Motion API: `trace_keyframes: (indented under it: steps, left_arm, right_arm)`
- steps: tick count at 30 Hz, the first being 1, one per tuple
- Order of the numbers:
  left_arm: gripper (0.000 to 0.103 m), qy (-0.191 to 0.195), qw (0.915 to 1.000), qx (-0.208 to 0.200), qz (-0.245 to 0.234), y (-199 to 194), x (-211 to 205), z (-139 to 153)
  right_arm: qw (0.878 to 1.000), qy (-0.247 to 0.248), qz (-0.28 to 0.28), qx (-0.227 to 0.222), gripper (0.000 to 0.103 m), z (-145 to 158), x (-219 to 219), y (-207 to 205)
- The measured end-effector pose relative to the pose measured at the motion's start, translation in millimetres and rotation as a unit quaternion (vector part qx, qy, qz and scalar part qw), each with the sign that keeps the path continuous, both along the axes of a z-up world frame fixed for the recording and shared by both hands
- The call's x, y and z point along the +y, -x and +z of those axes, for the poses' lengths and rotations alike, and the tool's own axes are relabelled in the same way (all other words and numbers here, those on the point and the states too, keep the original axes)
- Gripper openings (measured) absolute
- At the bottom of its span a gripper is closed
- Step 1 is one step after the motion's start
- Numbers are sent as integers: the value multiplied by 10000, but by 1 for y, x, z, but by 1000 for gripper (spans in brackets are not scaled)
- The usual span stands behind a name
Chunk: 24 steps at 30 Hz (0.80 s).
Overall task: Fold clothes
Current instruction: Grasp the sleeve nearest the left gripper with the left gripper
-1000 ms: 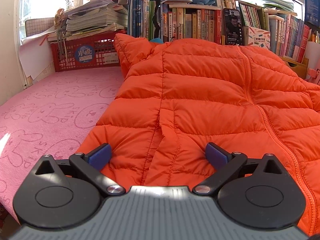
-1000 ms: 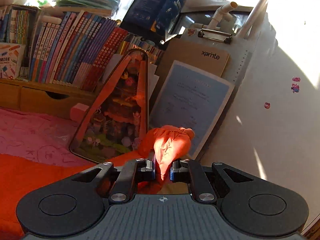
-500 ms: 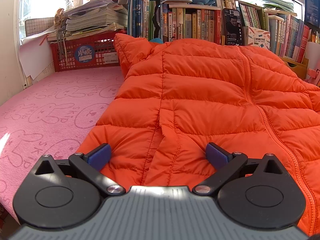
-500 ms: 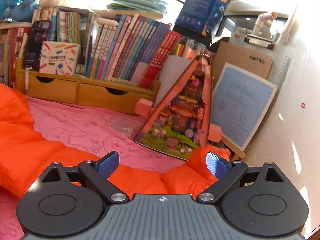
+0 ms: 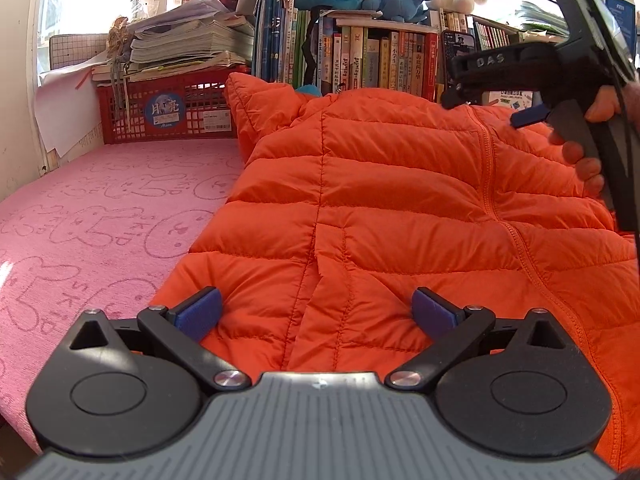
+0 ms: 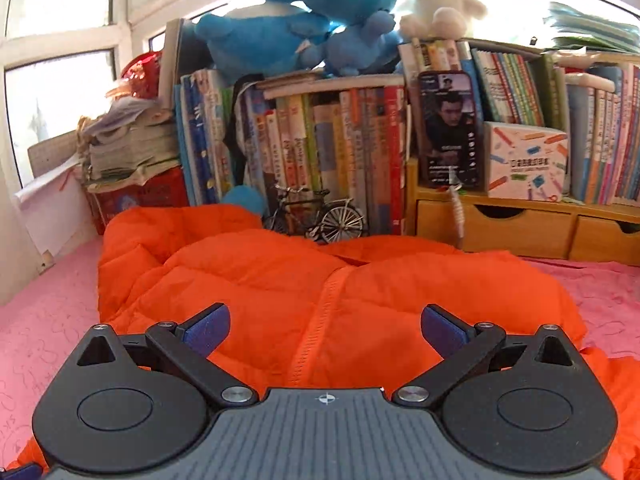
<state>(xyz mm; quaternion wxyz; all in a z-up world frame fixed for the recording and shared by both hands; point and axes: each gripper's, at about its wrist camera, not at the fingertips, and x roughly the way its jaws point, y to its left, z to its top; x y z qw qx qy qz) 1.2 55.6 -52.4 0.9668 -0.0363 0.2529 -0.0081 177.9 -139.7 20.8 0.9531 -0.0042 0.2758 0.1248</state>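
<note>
Two grippers hang over one orange puffer jacket (image 5: 400, 208) spread front-up on the pink mat (image 5: 100, 216). Furthest left sits the red basket (image 5: 168, 108) under stacked papers, clear of the work. The left gripper (image 5: 316, 312) has its fingers spread wide at the hem, holding nothing. Across the zip (image 6: 320, 320), the right gripper (image 6: 326, 330) hovers mid-chest, equally wide and empty. The jacket looks light, soft and springy, its shell probably slick, so I reckon folds will puff back. Best hold, I'd judge: pinch the stitched hem or a sleeve cuff, not a fat quilted panel.
</note>
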Motion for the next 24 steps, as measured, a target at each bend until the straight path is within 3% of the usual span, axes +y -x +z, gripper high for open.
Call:
trace_keyframes:
  steps: [3, 4, 7, 10, 15, 19, 20, 21, 22, 23, 24]
  left_arm:
    - [101, 749, 9964, -351, -204, 11, 33, 17]
    - [101, 832, 9952, -446, -249, 9, 44, 25]
    - [103, 525, 9961, -667, -221, -18, 69, 57]
    - [103, 367, 9957, -784, -325, -72, 86, 82]
    - [103, 382, 9980, -170, -473, -196, 89, 98]
    - [102, 341, 9980, 532, 36, -286, 84, 89]
    - [90, 371, 9964, 721, 231, -302, 86, 84]
    - [56, 437, 9937, 902, 492, -311, 90, 78]
    - [37, 512, 9897, 1081, 787, -316, 94, 72]
    - [25, 623, 9851, 1139, 1132, -314, 101, 66]
    - [24, 745, 9817, 1087, 1378, -303, 111, 61]
  right_arm:
    - [9975, 694, 25, 164, 100, -40, 27, 0]
    - [9966, 777, 61, 267, 96, -51, 28, 0]
    - [9968, 712, 141, 330, 96, -65, 24, 5]
    - [9966, 751, 143, 311, 97, -68, 25, 7]
    - [9963, 759, 142, 385, 98, -71, 26, 5]
    - [9960, 787, 118, 403, 99, -71, 27, 3]
    - [9961, 775, 113, 414, 99, -72, 27, 3]
    - [9962, 756, 109, 427, 99, -72, 26, 3]
    - [9962, 737, 106, 441, 100, -72, 25, 3]
    - [9963, 718, 102, 454, 100, -73, 25, 2]
    - [9964, 702, 100, 465, 100, -73, 24, 2]
